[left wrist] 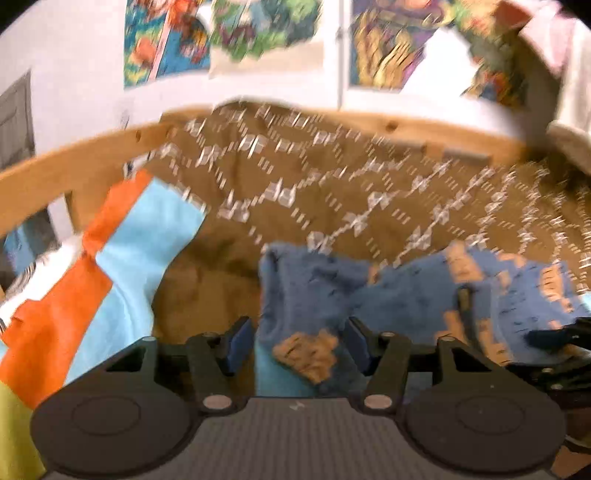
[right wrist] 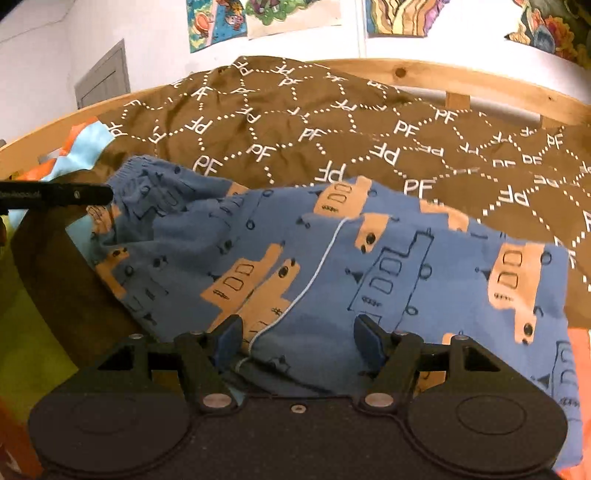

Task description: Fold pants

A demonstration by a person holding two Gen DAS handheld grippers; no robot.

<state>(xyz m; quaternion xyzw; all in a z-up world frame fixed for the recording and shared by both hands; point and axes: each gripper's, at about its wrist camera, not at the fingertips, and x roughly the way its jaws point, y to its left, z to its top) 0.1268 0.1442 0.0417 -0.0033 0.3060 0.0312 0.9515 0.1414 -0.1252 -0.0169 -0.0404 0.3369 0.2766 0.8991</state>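
Observation:
The pants [right wrist: 332, 266] are blue with orange truck prints and a white drawstring, lying on a brown patterned blanket [right wrist: 295, 122]. In the left wrist view the pants [left wrist: 369, 295] show blurred ahead and to the right. My left gripper [left wrist: 297, 341] is open, with a bunched end of the pants between its blue pads. My right gripper [right wrist: 297, 338] is open, its jaws wide over the pants near the drawstring. The left gripper shows as a dark bar at the left of the right wrist view [right wrist: 55, 195].
A wooden bed rail [right wrist: 461, 79] runs along the far side under a white wall with colourful posters [right wrist: 218, 22]. An orange, light-blue and green cloth [left wrist: 92, 277] lies at the left. A grey door [right wrist: 103, 79] is at far left.

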